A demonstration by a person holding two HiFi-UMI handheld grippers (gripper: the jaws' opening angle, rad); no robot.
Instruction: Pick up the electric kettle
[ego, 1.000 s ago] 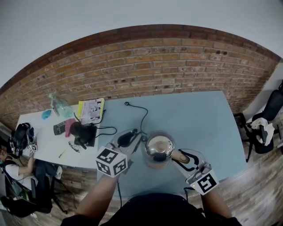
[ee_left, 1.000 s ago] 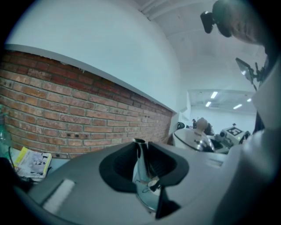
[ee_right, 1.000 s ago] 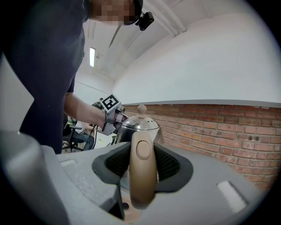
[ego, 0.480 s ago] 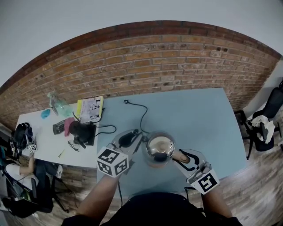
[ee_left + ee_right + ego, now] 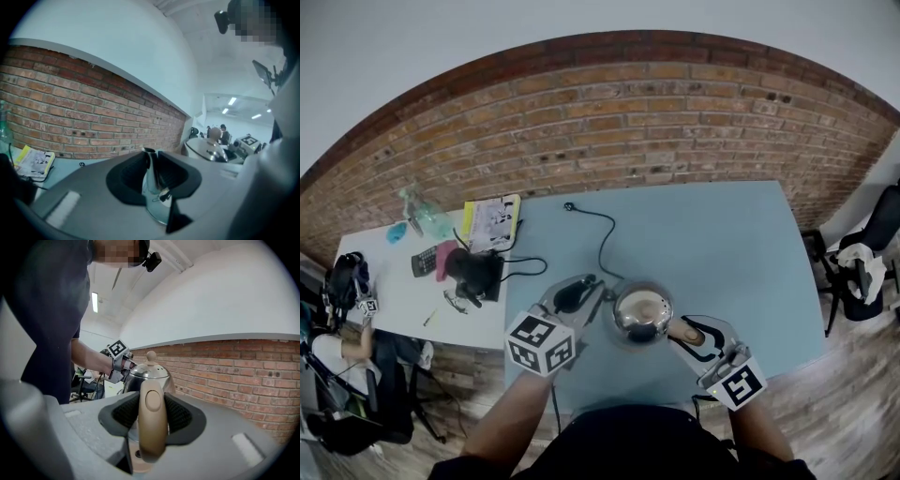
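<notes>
The steel electric kettle (image 5: 641,314), with a domed lid and a tan knob, is over the near part of the blue table (image 5: 722,253). Whether it rests on the table I cannot tell. My left gripper (image 5: 598,305) is shut on its shiny spout (image 5: 151,187), which stands upright between the black pads. My right gripper (image 5: 675,330) is shut on the tan handle (image 5: 152,427), and the kettle body (image 5: 147,373) rises just beyond it. From each gripper view, the other gripper's marker cube shows past the kettle.
A black cord (image 5: 605,239) with its plug runs across the blue table behind the kettle. A white table (image 5: 394,300) to the left holds a black bag (image 5: 473,272), a booklet (image 5: 492,225) and small items. A brick wall (image 5: 609,131) stands behind. A chair (image 5: 862,267) is at the right.
Both grippers and the kettle keep their places and their grips. Only the head view has tilted slightly.
</notes>
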